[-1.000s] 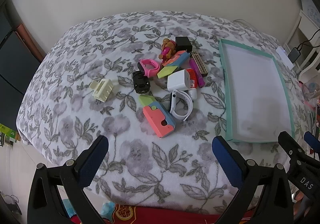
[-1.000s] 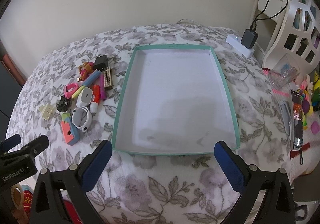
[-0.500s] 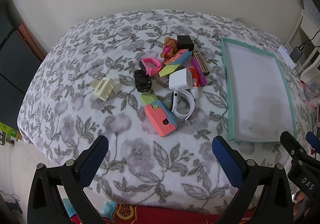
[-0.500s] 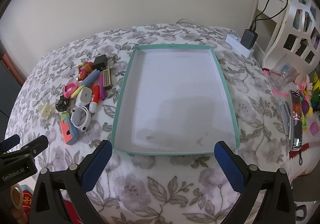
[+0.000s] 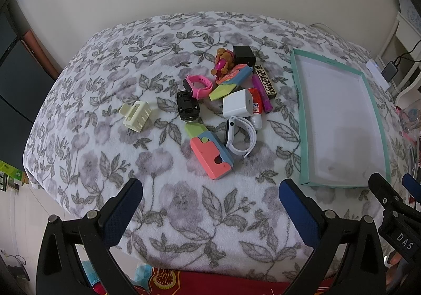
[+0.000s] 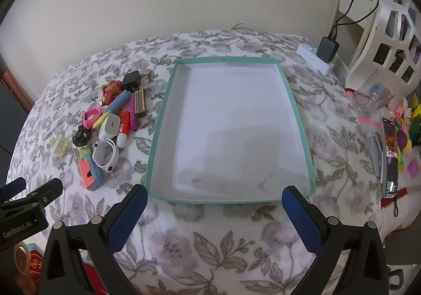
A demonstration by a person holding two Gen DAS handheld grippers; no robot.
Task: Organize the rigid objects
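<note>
- Both tools are hovering at the near edge of the bed (image 5: 86, 163), nothing picked up yet, and the sorting job looks to be at its very start.
- Left gripper (image 5: 210, 204): jaws spread wide, nothing between them. Right gripper (image 6: 211, 212): the same, splayed apart and bare.
- In the left wrist view the clutter sits just above frame centre, straight up from the gap between the left gripper's fingers.
- Closest item of the pile is the coral-and-blue toy (image 5: 210, 151), its long axis running from upper left to lower right, so slanted against the line between the left gripper's two pads.
- Touching its right side is the white smartwatch (image 5: 240, 137); off alone in the left half of the frame is the cream hair claw (image 5: 136, 115).
- The teal tray (image 6: 158, 134) fills the middle of the right wrist view, and its white floor is bare.
- From the right gripper the pile lies far over in the left half of the frame, beyond the tray's left wall.
- My read: the left gripper is the nearer one for the first pick, and it would need a twist to square its pads across that slanted toy; the right gripper is better placed for the tray.
</note>
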